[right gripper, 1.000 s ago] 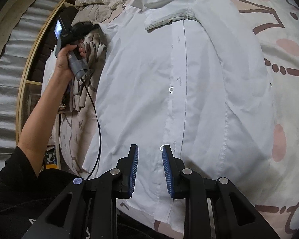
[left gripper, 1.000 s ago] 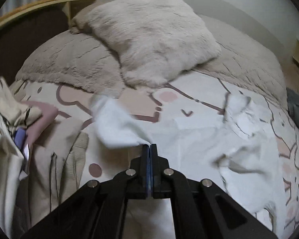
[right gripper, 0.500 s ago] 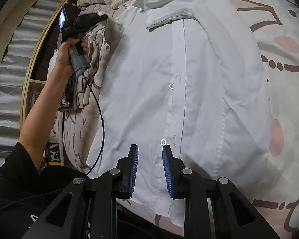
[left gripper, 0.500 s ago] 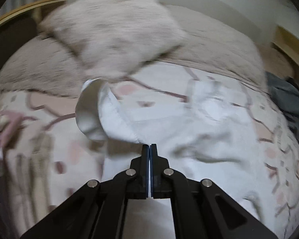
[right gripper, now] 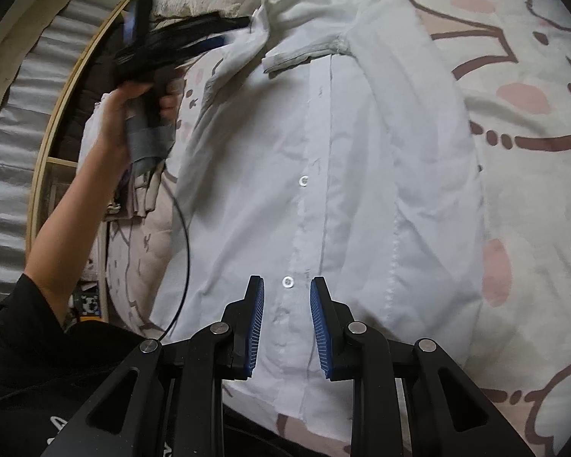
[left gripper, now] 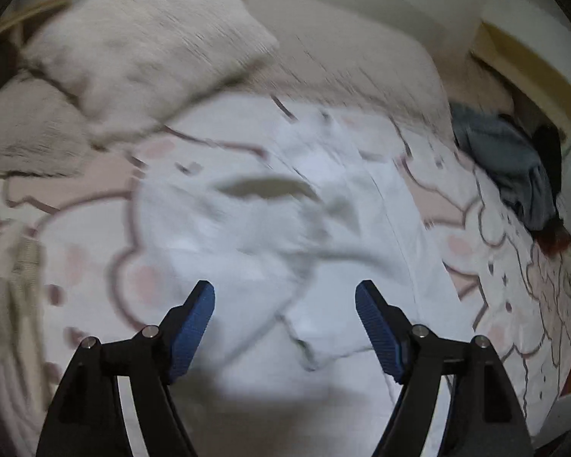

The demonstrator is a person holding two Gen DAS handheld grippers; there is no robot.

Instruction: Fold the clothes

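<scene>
My left gripper (left gripper: 284,306) has just sprung its jaws apart, dropping the sleeve onto the white shirt (right gripper: 361,175) ahead, so that fold looks done; my right gripper (right gripper: 287,306) hovers slightly parted, empty, over its placket.

My shirt (right gripper: 323,190) lies flat on the bed (right gripper: 533,190), collar (right gripper: 304,57) at twelve o'clock. My left hand (right gripper: 133,114) sits at ten o'clock beside it. A pillow (left gripper: 141,49) lies beyond at eleven; other clothes (left gripper: 514,167) at two.
</scene>
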